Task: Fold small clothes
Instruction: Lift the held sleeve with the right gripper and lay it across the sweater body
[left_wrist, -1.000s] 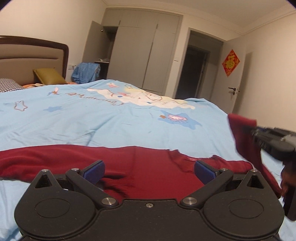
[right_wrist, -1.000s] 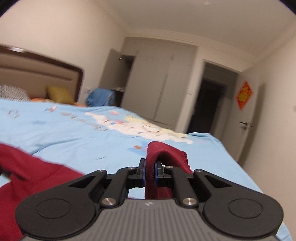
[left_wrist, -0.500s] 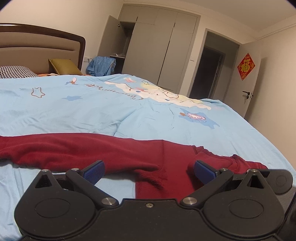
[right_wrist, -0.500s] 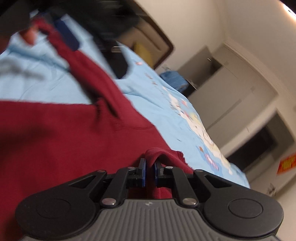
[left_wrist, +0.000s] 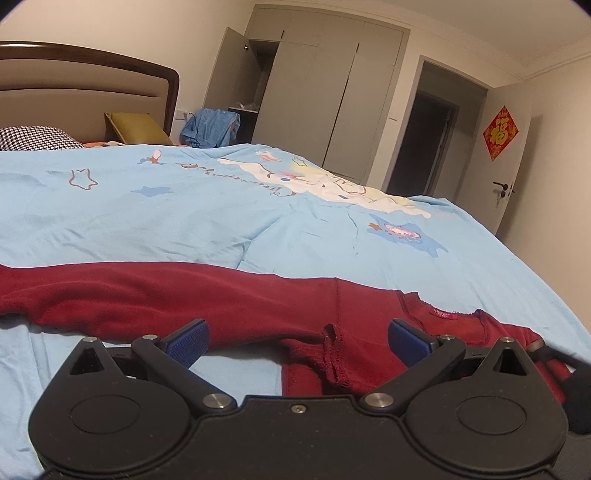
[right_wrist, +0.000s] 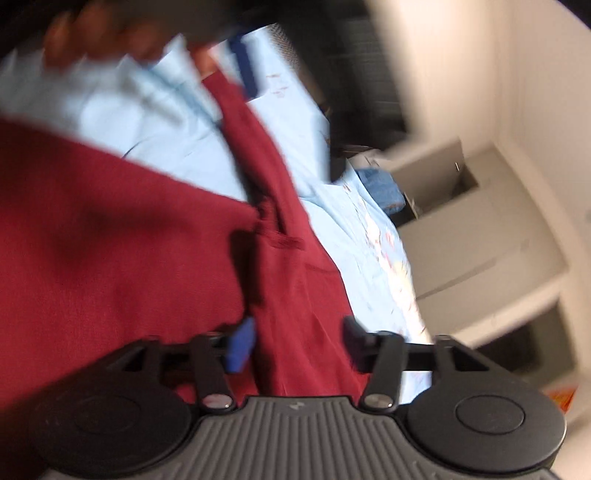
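Bedroom, light-blue cartoon-print bedsheet (left_wrist: 221, 206): left wrist view, sharp, shows dark-red knit garment (left_wrist: 229, 306) lying flat, one sleeve stretched leftward, frayed hem between the released, wide-spread jaws of left gripper (left_wrist: 297, 338). Right wrist view, tilted and motion-blurred, shows right gripper (right_wrist: 295, 343) jaws parted over the red cloth, gripping nothing.

The left claw (left_wrist: 297, 341) hangs low over the bed (left_wrist: 184, 221) with its blue-padded fingers (left_wrist: 188, 339) spread wide and holding nothing. Between them lies a dark red top (left_wrist: 221, 306) spread across the light blue cartoon-print cover, one long sleeve (left_wrist: 74, 291) stretched out to the left and the neckline with a small label (left_wrist: 441, 314) just beyond the right finger. A frayed hem edge (left_wrist: 332, 354) sits bunched near the claw's middle. Behind stand a headboard (left_wrist: 92, 85), a yellow pillow (left_wrist: 136, 127), a grey wardrobe (left_wrist: 325, 99) and a door (left_wrist: 511, 155).
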